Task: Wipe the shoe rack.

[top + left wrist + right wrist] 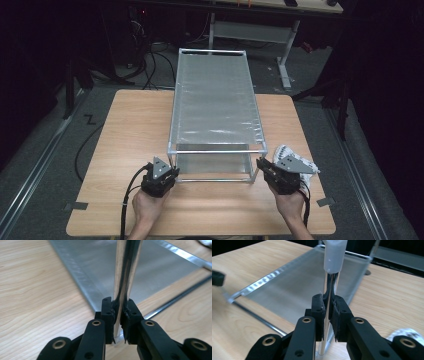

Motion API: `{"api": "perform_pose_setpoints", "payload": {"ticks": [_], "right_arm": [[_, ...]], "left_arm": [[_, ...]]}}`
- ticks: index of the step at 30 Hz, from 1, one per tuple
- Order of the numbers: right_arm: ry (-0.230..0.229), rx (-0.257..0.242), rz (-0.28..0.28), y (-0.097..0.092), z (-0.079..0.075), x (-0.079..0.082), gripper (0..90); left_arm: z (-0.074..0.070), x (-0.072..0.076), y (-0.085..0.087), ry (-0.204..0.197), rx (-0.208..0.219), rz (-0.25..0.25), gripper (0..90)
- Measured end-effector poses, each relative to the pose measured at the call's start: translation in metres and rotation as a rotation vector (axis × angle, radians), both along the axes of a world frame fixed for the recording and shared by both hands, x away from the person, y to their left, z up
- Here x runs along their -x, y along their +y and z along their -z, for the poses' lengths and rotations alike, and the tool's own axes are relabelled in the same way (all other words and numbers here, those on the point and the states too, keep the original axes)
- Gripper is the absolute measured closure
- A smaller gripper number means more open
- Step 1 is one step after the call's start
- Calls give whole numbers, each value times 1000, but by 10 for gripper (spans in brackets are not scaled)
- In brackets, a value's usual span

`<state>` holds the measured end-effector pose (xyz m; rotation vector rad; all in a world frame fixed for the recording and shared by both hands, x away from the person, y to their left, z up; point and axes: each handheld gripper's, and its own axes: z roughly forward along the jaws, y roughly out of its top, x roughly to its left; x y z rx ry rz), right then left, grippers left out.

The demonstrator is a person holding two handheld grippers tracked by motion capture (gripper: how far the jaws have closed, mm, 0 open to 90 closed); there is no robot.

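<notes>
Rack [216, 100], a two-tier metal frame with mesh shelves, is standing in the middle of the frame in the high view, on the wooden counter [125, 130], its long side running away toward the top of the picture. Left tongs [172, 172] are clamping the near-left upright post [125, 272], their black pads [108, 312] pressing on the shiny tube from both sides just above its foot; right tongs [260, 165] are pinching the near-right post [329, 290] in the same way, below a whitish plastic joint [334, 257]. Gripping the two front corners at once is probably giving the person even control, so the frame can be slid or lifted without twisting. Both shelves are looking bare: the upper mesh [215, 90] is carrying nothing, and the lower mesh [100, 262], seen in both gripper views, is holding nothing either. A crumpled patterned cloth [282, 151] is lying at the lower right of the high view, behind the right hand's tool and just beside the rack's corner; whether it is touching the frame I cannot tell.
</notes>
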<state>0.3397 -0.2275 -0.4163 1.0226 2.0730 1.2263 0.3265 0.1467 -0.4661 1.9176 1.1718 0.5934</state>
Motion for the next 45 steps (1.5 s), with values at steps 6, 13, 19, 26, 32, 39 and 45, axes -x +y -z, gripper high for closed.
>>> {"api": "perform_pose_setpoints", "payload": {"ticks": [6, 13, 19, 26, 32, 39, 45], "right_arm": [[-41, 16, -27, 6, -1, 10, 705], [-59, -58, -64, -14, -5, 20, 729], [30, -35, -16, -31, 11, 1, 878], [169, -13, -47, -11, 49, -46, 896], [241, 7, -87, 10, 68, -70, 897], [270, 17, -121, 22, 77, -76, 898], [284, 28, -140, 28, 81, -76, 900]], "left_arm": [[0, -5, 8, 4, 5, -24, 809], [0, -7, 11, 3, -8, -17, 807], [-1, -9, 14, 3, -14, -21, 806], [-1, -9, 17, 6, -20, -19, 806], [-1, -9, 21, 4, -22, -18, 806], [-1, -11, 25, 4, -21, -25, 805], [-1, -11, 26, 1, -27, -23, 805]]}}
